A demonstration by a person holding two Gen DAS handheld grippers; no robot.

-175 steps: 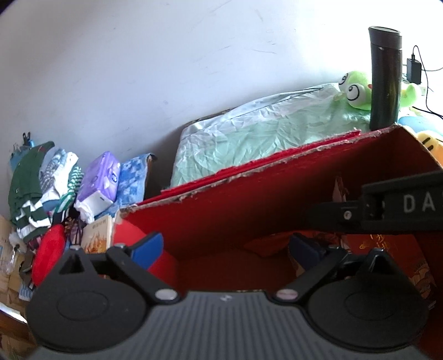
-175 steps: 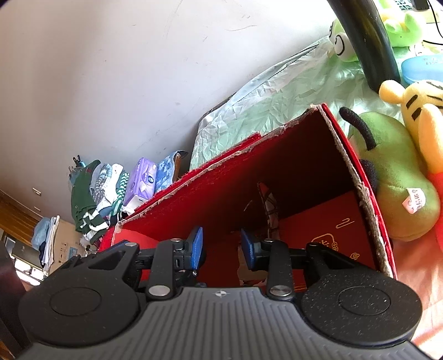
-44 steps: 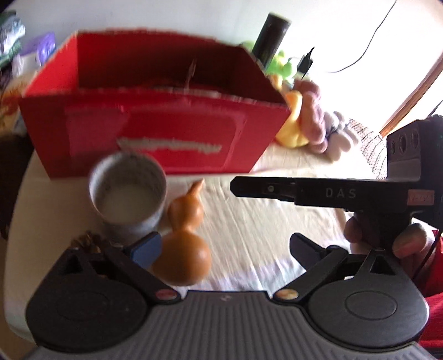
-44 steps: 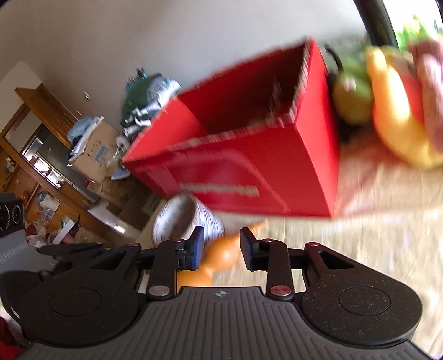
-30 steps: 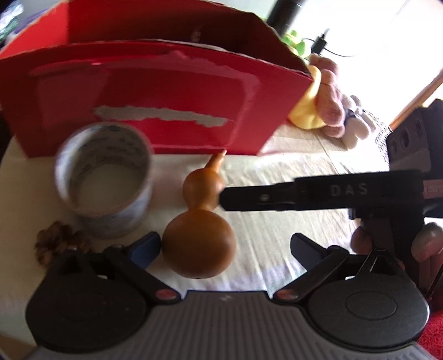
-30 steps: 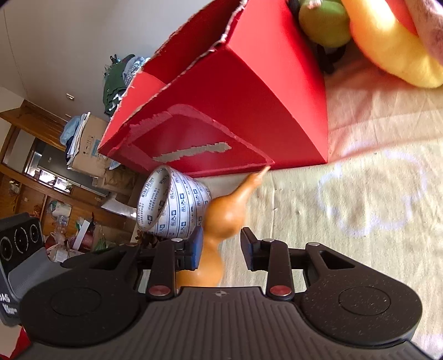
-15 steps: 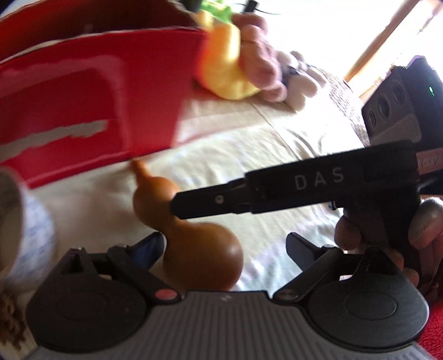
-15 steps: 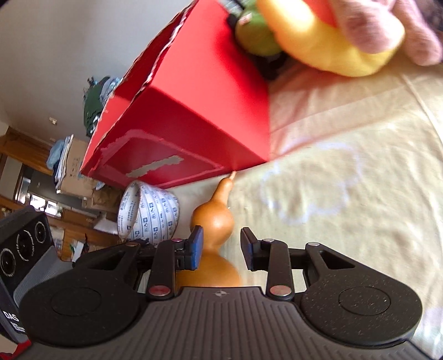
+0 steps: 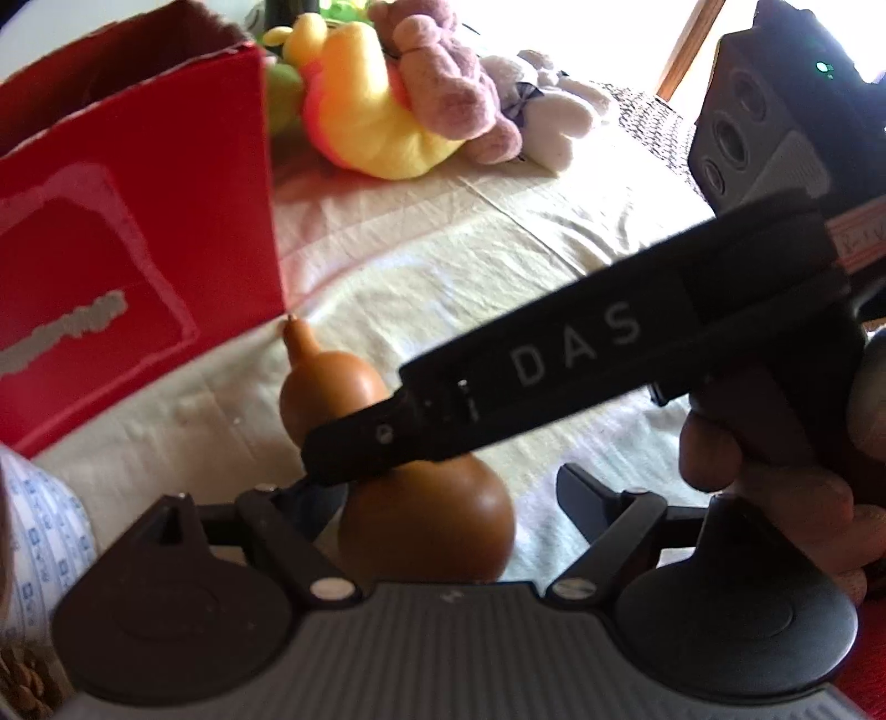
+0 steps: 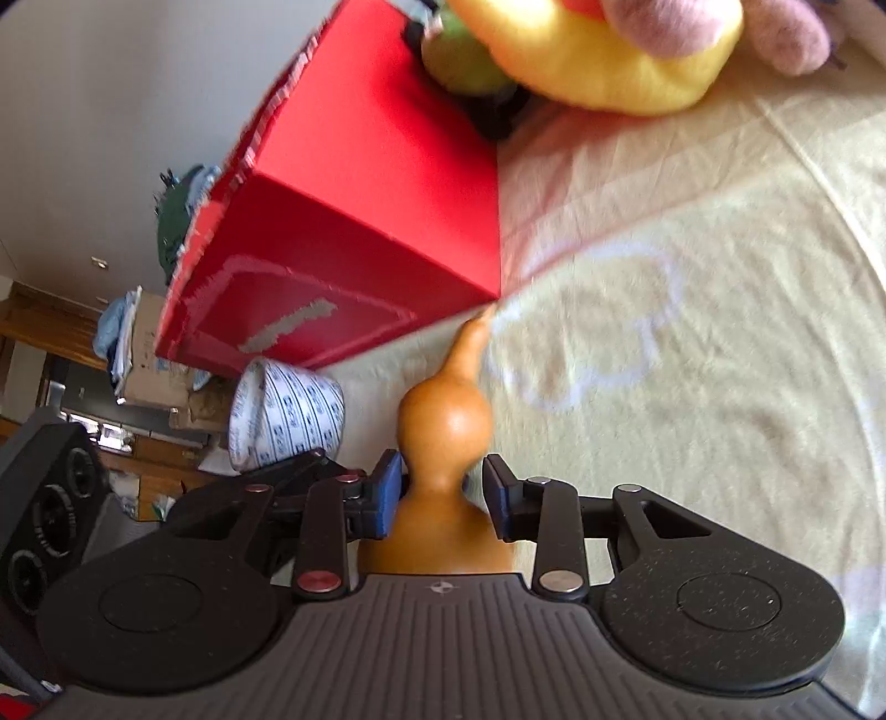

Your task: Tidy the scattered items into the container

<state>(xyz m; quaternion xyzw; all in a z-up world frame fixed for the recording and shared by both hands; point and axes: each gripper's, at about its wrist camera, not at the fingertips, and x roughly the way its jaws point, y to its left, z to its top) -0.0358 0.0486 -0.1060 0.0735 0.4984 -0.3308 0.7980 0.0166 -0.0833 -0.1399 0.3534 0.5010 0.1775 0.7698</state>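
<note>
Gourd (image 10: 443, 421): it lies on the cream cloth (image 10: 692, 387) with its stem tip touching the near bottom corner of the red box (image 10: 343, 221); its round belly points away from the box, toward you.
Right gripper (image 10: 440, 487): your jaws stand open on either side of the gourd's waist; the blue pads (image 10: 387, 482) sit just beside the skin, with nothing held yet as far as I can judge.
Left gripper (image 9: 443, 504): its fingers are spread wide around the gourd's belly and grip nothing; the right tool's bar crosses in front of it.
Step in hand: you are lining up to pinch the gourd with the right gripper; centre the narrow waist between the pads before you squeeze, since the smooth curved skin will likely squirt out if you catch the bulge.
Advice: close slowly and evenly; lift straight up away from the box corner so the stem does not snag the cardboard; draw the left tool back to give room.
Other items: the tape roll (image 10: 282, 415) rests beside the box's front face, left of the gourd; plush toys (image 10: 609, 50) sit behind the box.
</note>
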